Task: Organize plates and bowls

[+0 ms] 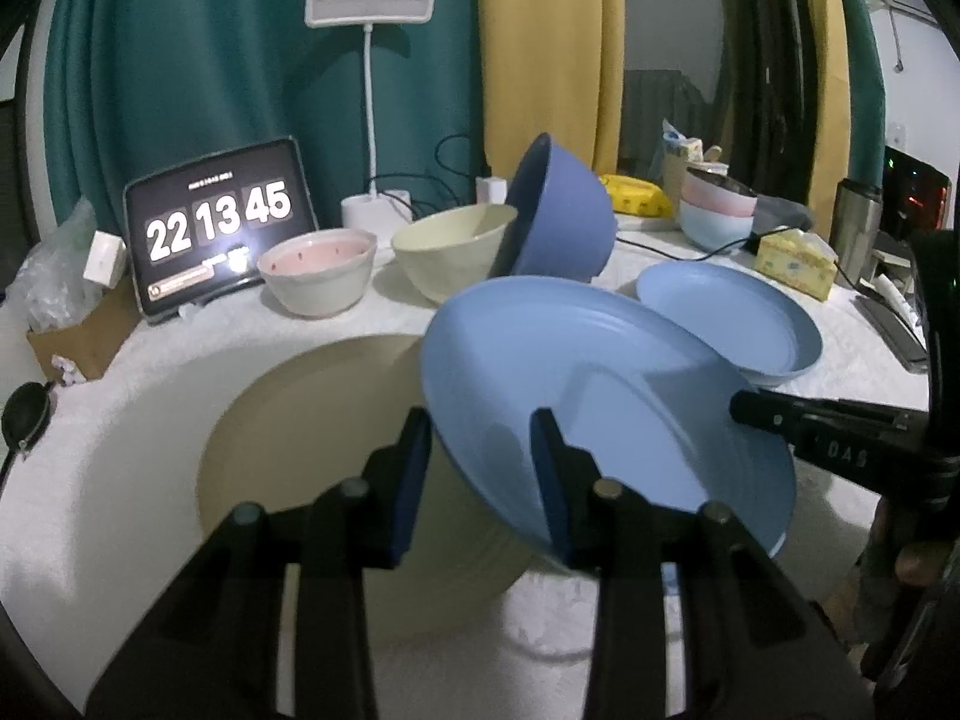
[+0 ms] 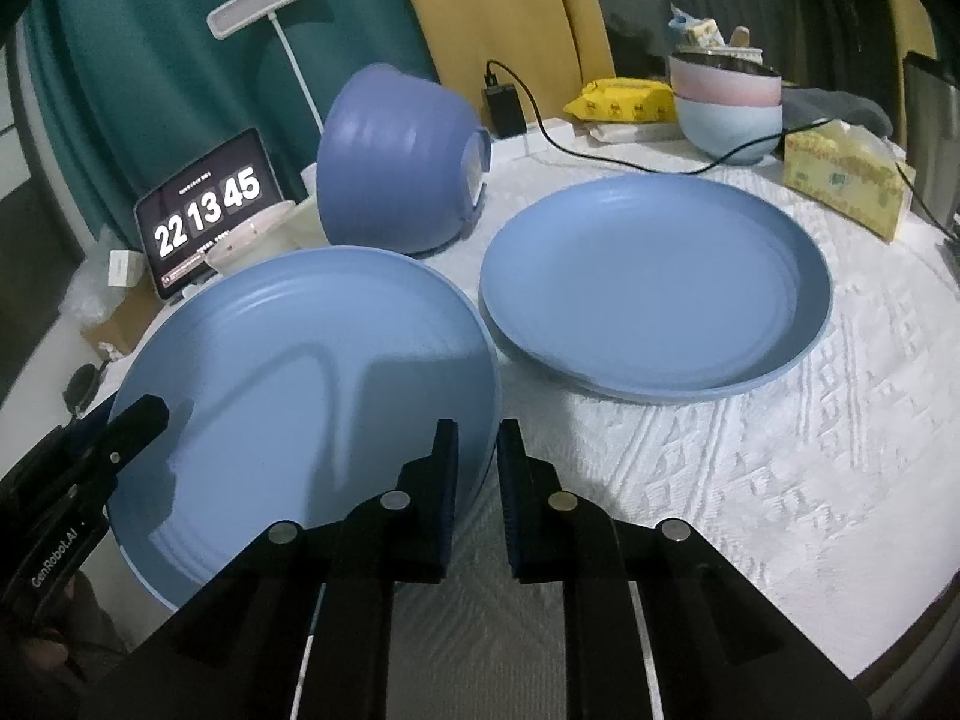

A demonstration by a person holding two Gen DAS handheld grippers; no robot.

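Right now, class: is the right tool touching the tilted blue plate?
Touching. In the right wrist view the right tool has its two fingers closed on the rim of the tilted blue plate, one on each side of the edge.

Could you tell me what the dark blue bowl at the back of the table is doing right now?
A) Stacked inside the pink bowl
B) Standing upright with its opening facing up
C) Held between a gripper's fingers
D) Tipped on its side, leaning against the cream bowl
D: the dark blue bowl lies tipped with its opening turned sideways, resting against the rim of the cream bowl, and no gripper is on it.
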